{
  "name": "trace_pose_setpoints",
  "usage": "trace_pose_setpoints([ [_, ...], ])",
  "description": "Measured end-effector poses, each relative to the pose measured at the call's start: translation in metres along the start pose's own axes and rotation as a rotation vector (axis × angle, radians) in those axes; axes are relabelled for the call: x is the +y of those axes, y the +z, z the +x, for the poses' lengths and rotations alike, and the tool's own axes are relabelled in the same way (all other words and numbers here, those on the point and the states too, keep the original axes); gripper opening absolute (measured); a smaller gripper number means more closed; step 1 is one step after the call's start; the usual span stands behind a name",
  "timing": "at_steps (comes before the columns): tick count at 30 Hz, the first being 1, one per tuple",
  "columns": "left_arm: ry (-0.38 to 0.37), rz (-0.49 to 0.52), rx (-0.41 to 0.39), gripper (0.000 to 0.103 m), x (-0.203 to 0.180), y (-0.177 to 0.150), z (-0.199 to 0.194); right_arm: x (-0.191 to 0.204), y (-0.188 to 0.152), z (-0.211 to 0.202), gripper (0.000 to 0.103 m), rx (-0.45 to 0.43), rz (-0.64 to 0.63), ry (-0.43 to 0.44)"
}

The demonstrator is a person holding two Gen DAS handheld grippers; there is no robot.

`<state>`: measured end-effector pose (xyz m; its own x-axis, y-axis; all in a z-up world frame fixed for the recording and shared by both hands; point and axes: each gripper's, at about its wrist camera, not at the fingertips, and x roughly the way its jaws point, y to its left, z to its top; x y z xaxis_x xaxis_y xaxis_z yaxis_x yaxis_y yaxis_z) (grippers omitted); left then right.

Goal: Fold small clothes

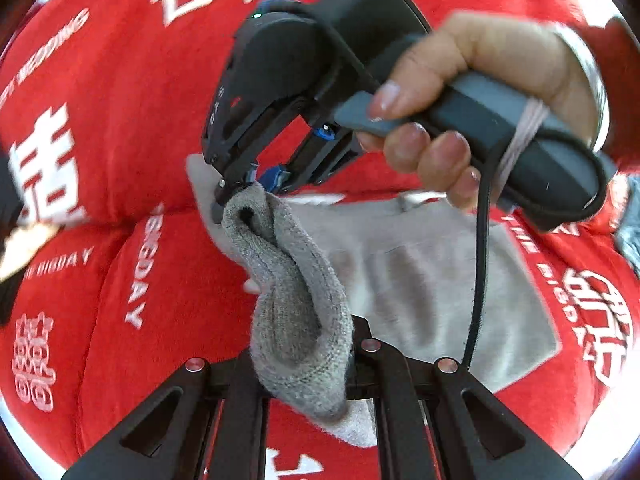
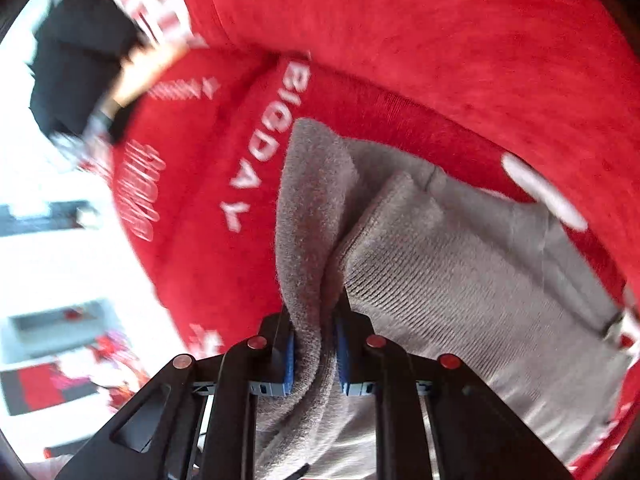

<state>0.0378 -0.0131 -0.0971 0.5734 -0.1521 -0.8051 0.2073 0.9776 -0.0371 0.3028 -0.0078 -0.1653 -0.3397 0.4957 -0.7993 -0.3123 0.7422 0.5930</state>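
Observation:
A grey sock (image 1: 296,300) hangs stretched between both grippers above a red blanket with white lettering (image 1: 132,128). My left gripper (image 1: 308,376) is shut on the sock's near end. My right gripper (image 1: 236,196), held by a hand (image 1: 460,92), is shut on the sock's far end. In the right wrist view my right gripper (image 2: 314,356) pinches a fold of the grey sock (image 2: 308,216) between blue pads (image 2: 289,360). A flat light grey garment (image 1: 432,280) lies on the blanket under the sock; it also shows in the right wrist view (image 2: 480,288).
The red blanket (image 2: 440,48) covers the whole surface in soft bumps. A black cable (image 1: 482,264) hangs from the right gripper's handle across the flat garment. In the right wrist view a blurred black shape (image 2: 80,64) is at the far left, beside a bright white area.

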Motion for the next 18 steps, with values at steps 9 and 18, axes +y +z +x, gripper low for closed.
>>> trace_pose_setpoints([
  [9,-0.157,0.234,-0.071,0.010,-0.081,0.036,-0.023,-0.052,-0.081,-0.110,0.018,-0.333,0.055,0.232],
  [18,-0.274,0.485,-0.021,0.010,-0.184,0.030,0.013,-0.169,-0.194,-0.186,0.018,-0.605,0.256,0.336],
])
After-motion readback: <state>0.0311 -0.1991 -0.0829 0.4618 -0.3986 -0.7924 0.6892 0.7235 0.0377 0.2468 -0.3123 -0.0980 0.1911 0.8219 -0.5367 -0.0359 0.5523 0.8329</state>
